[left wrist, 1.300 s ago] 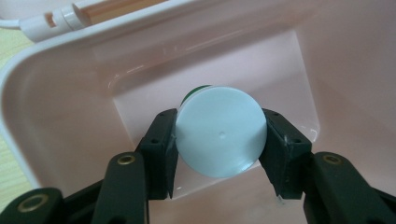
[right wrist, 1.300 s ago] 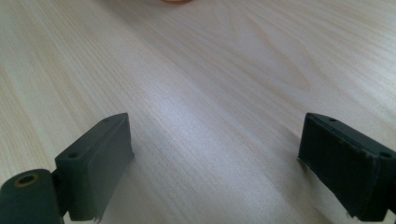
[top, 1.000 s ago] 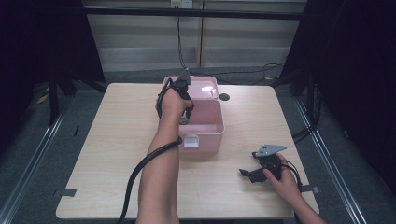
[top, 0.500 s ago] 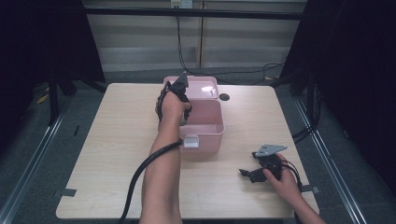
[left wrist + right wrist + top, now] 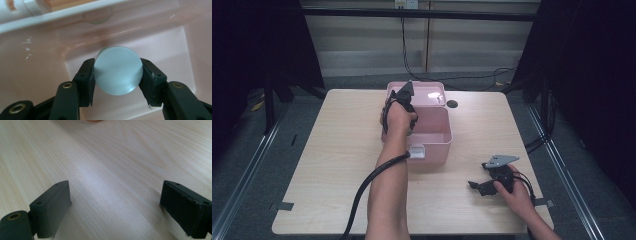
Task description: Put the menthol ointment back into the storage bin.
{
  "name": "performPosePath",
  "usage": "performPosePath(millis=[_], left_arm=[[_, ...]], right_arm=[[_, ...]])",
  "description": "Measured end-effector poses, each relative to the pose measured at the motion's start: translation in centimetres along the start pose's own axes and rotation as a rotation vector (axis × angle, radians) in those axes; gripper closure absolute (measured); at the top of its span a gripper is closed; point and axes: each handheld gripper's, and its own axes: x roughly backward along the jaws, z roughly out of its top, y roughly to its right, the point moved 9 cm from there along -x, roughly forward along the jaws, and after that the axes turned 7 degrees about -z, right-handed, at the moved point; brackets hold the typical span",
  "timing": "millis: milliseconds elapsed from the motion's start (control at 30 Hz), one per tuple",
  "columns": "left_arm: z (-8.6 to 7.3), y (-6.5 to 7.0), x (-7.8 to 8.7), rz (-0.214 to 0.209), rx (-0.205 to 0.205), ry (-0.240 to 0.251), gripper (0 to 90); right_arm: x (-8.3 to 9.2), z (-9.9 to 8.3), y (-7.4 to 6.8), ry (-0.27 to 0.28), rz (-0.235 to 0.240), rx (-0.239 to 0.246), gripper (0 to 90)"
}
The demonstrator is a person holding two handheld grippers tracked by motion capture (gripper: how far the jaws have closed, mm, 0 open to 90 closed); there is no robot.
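Note:
A pink box with its lid swung open behind it stands mid-table. My left gripper points down into the box at its left wall. In the left gripper view it is shut on a round pale-blue object, whose flat disc face is toward the camera, with the pink box floor beyond it. My right gripper rests low over the table at the front right, held by a hand. Its jaws stand wide apart over bare wood, and the gripper is open.
A small dark round thing lies on the table just right of the open lid. A black cable trails along the left forearm. Dark frame posts stand past the table's left and right edges.

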Motion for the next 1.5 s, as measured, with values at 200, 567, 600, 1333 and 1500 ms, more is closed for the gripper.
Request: performPosePath(millis=[200, 567, 600, 1333, 1500], left_arm=[[-0.1, -0.1, -0.6, 0.003, 0.003, 0.001, 50.2], [-0.2, -0.6, -1.1, 0.015, 0.000, 0.015, 50.1], [-0.2, -0.6, -1.2, 0.011, 0.010, 0.019, 50.1], [-0.4, -1.6, -2.0, 0.030, -0.002, 0.027, 50.0], [-0.5, -1.8, -2.2, 0.036, 0.003, 0.026, 50.0]], right_arm=[[0.0, 0.0, 0.0, 0.001, 0.001, 0.001, 9.0], [0.0, 0.0, 0.0, 0.001, 0.001, 0.000, 8.9], [0.0, 0.0, 0.0, 0.001, 0.000, 0.001, 8.9], [0.0, 0.0, 0.0, 0.001, 0.000, 0.000, 8.9], [0.0, 0.0, 0.0, 0.001, 0.000, 0.001, 9.0]])
